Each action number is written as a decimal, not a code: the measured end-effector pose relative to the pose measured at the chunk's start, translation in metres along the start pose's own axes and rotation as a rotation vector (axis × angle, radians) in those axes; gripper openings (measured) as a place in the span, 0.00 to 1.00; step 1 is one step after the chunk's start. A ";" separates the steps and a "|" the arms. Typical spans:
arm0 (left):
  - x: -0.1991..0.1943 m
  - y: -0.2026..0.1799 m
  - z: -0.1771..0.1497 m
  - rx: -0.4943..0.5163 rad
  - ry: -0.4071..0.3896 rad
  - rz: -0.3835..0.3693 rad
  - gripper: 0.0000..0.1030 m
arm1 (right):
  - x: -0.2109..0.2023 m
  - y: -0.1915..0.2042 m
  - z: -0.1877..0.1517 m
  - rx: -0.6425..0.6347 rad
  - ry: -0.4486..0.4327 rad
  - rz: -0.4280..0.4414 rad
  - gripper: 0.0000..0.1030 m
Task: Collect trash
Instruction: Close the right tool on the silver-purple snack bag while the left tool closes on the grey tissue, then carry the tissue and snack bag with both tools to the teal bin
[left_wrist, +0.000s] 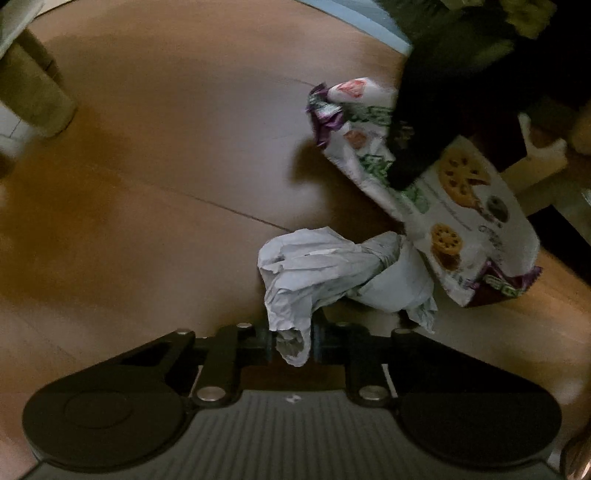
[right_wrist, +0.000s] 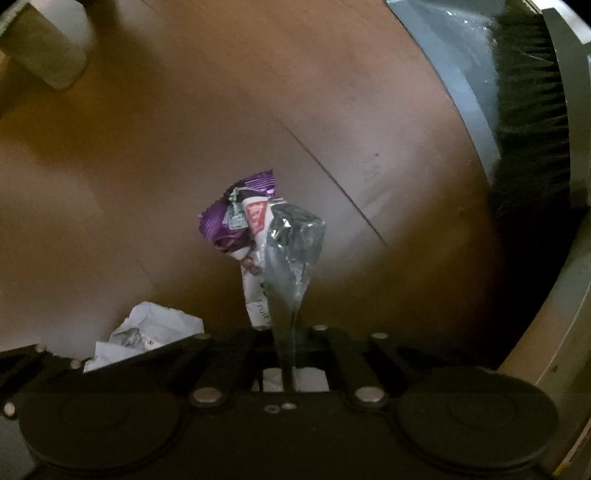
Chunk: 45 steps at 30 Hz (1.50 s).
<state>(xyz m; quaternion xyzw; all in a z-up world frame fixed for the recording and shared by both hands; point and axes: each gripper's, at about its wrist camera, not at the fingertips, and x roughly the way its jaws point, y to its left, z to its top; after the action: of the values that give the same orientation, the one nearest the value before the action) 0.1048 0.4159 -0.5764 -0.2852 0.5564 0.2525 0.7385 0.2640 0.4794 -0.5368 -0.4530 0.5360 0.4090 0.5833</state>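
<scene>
Pale grey crumpled paper (left_wrist: 325, 273) hung pinched between the closed-in fingers of the left gripper (left_wrist: 292, 345), its bulk bunched just ahead of the fingertips above the brown wooden floor (left_wrist: 166, 177). A furniture leg (left_wrist: 35, 92) stood at the floor's far left edge in the left wrist view. To the right of the paper, touching it in that view, a white and purple snack wrapper (left_wrist: 458, 218) printed with lotus-root slices hung with something dark and blurred lying across its upper half; whether that was the other gripper could not be told.

From the right wrist view, the same crumpled paper (right_wrist: 147, 332) showed low at the left, beside the linkage. At the centre, the right gripper (right_wrist: 284, 343) was pressed together on the neck of the snack wrapper (right_wrist: 258, 236), whose purple top and silvery inner foil fanned out ahead of the fingers, clear of the floor (right_wrist: 147, 166). At the floor's right edge stood a grey dustpan (right_wrist: 461, 74) with a black brush (right_wrist: 528, 92).
</scene>
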 end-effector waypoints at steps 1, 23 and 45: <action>-0.001 0.002 -0.001 -0.010 -0.001 0.002 0.16 | -0.004 0.000 -0.003 0.003 -0.007 0.011 0.01; -0.141 0.053 -0.038 -0.119 -0.077 0.113 0.15 | -0.139 0.049 -0.153 -0.217 -0.037 0.169 0.01; -0.519 -0.070 0.033 0.088 -0.679 0.003 0.15 | -0.522 -0.032 -0.254 -0.010 -0.710 0.036 0.01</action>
<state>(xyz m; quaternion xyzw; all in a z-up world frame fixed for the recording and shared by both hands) 0.0439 0.3611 -0.0583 -0.1520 0.2895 0.3099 0.8928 0.1824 0.2304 -0.0175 -0.2759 0.3058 0.5539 0.7236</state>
